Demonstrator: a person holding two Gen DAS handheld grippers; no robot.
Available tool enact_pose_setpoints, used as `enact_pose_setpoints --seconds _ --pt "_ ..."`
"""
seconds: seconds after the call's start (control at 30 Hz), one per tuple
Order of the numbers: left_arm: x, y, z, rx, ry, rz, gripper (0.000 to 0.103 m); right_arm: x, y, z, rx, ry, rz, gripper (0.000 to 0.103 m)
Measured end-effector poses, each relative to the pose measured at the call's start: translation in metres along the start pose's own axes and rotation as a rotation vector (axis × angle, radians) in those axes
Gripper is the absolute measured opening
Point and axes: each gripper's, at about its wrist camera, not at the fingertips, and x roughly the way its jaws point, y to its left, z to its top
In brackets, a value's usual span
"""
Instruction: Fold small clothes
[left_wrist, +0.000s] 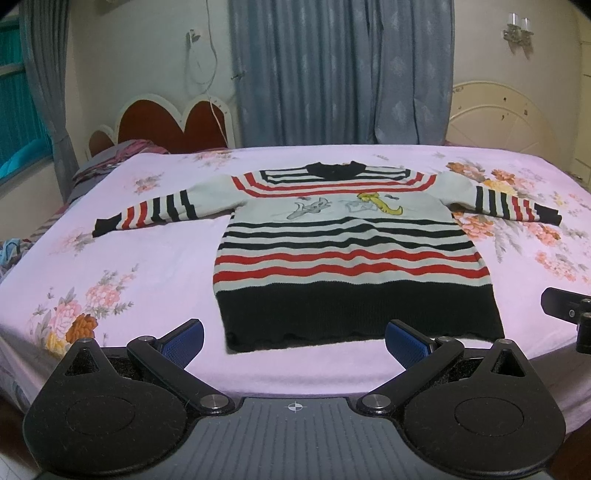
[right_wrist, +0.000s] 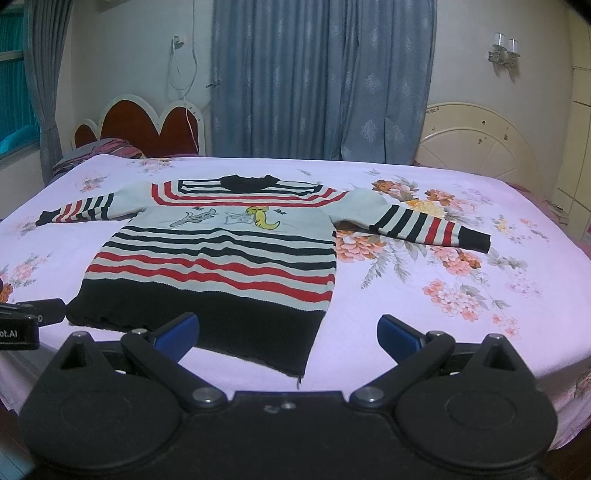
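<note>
Above bed edge: left gripper (left_wrist: 294, 341), right gripper (right_wrist: 288, 334) spread wide, empty; sweater (left_wrist: 351, 254) flat, untouched.

Each handheld tool is matte black plastic. The left gripper (left_wrist: 294, 341) has two blue ribbed pads (left_wrist: 184, 341) on angled black fingers, silver round screws at the pivots, two large rounded side plates with shallow circles, and a grey ribbed deck bearing a small white crosshair mark. The right gripper (right_wrist: 288, 334) matches it: blue pads (right_wrist: 179, 332), silver screws, black side plates. White lettering ending "ot.AI" shows on the left one's side.
</note>
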Motion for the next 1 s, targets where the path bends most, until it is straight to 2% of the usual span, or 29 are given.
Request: enact_pose_setpoints --seconds 1.0 --pt "0.0036 0.0084 -0.0022 -0.005 0.012 -0.003 0.103 0.0022 0.0033 0.0016 0.003 0.000 0.002 0.102"
